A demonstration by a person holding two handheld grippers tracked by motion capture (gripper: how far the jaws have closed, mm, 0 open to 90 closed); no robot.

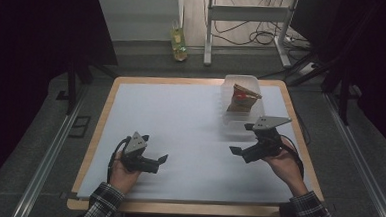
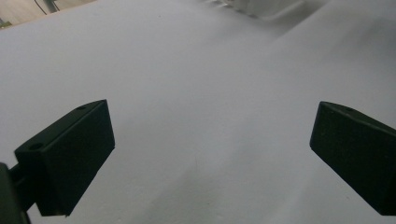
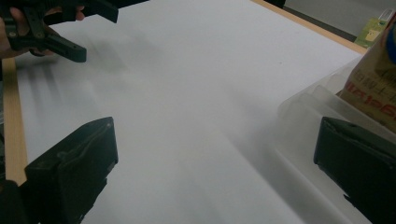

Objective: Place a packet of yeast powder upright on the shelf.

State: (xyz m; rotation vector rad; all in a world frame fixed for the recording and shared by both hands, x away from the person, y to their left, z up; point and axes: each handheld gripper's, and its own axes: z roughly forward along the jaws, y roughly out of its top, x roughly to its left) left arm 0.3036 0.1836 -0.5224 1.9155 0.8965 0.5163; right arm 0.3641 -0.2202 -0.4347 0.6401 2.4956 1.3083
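Clear plastic bin (image 1: 229, 106) near the table's far right corner held a brown packet (image 1: 243, 98). Left gripper (image 2: 210, 154) gaped over bare sheet. Right gripper (image 3: 215, 172), jaws apart beside the bin, risked knocking it sideways.

The tabletop (image 1: 99, 133) shows pale, smooth wood along its rim, and a matt white sheet (image 1: 180, 128) like paper covers most of it. At the far right stands a clear plastic bin (image 1: 230, 93), cloudy and faintly glossy, holding a brown paper bag (image 1: 242, 100) with a dull printed face. The left tool (image 2: 205, 154) and the right tool (image 3: 215, 172) have matt black plastic jaws, slightly rough. A plaid cloth sleeve (image 1: 103, 201) lies near left.
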